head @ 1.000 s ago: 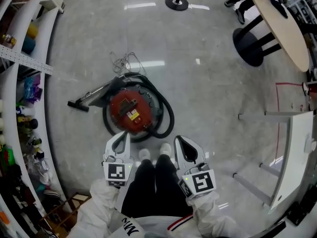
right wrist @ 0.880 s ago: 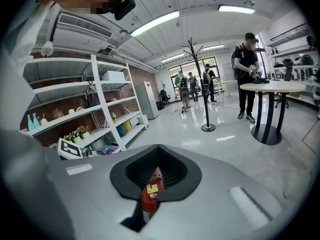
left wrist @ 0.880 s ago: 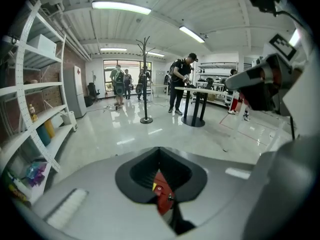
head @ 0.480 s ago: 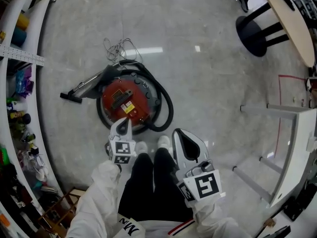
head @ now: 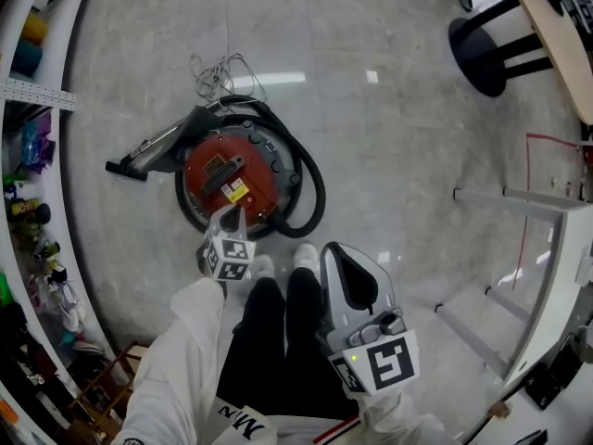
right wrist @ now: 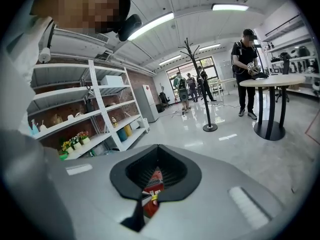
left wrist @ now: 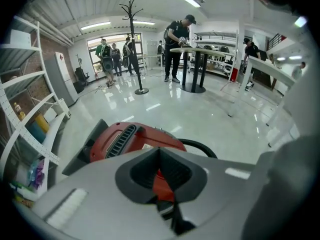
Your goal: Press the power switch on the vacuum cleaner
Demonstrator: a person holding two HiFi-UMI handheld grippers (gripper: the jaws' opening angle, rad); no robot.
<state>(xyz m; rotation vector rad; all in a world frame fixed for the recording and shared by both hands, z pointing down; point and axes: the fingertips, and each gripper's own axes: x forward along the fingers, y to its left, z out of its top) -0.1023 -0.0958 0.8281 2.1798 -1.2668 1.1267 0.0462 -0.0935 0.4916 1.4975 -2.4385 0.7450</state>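
Vacuum cleaner [head: 232, 179]: round red canister on the floor [head: 398, 156], black hose [head: 311, 198] looped around it, wand and nozzle [head: 139, 163] sticking out at 9 o'clock, loose cord [head: 218, 70] at 12. Yellow-and-white label [head: 236, 191] on the lid, print too small to read. Left hand-held gripper [head: 232, 217] clenched and empty, tip over the canister's 6 o'clock rim; contact unclear. Right hand-held gripper [head: 333, 251] clenched and empty, off at 5 o'clock, apart from the canister.
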